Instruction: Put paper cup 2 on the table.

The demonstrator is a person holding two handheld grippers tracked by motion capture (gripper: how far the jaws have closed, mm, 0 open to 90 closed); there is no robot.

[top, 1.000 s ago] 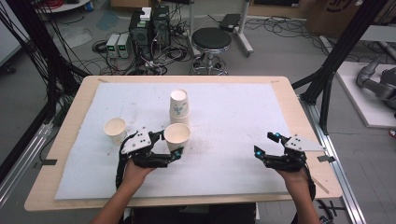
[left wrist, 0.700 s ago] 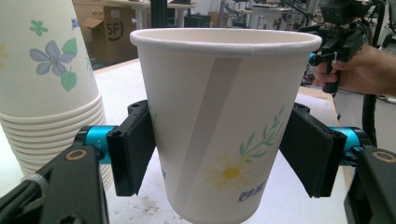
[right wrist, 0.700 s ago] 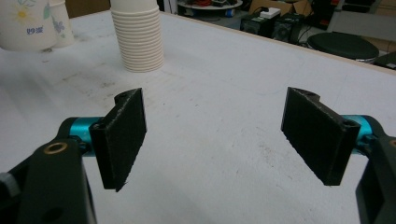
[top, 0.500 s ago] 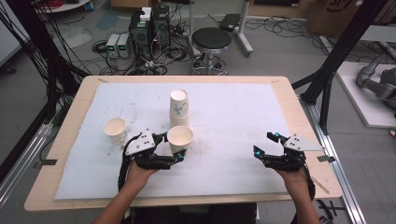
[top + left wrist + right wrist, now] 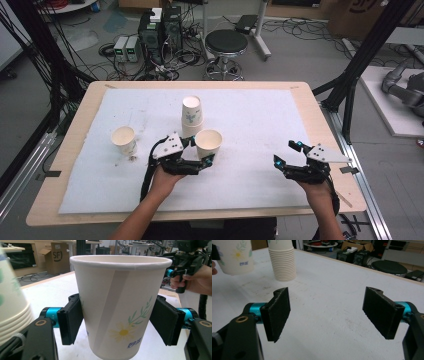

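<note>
My left gripper (image 5: 200, 152) is shut on an upright white paper cup (image 5: 208, 143) with a daisy print. In the left gripper view both black pads (image 5: 72, 320) press on the sides of the paper cup (image 5: 120, 305). Just behind it stands an upside-down stack of paper cups (image 5: 192, 112), which sits at the left edge as the stack of cups (image 5: 12, 307). A single cup (image 5: 124, 140) stands farther left. My right gripper (image 5: 286, 153) is open near the table's right front, with nothing between its jaws (image 5: 329, 312). From there I see the held cup (image 5: 235, 255) and the stack (image 5: 283, 262).
A white cloth (image 5: 260, 115) covers the wooden table (image 5: 320, 125). Beyond the far edge stand a black stool (image 5: 226, 42) and electronics boxes with cables (image 5: 160, 30). Black frame posts (image 5: 360, 55) rise at both sides.
My left gripper has carried the cup to the right, from in front of the stack to the stack's right side. The right gripper has stayed put.
</note>
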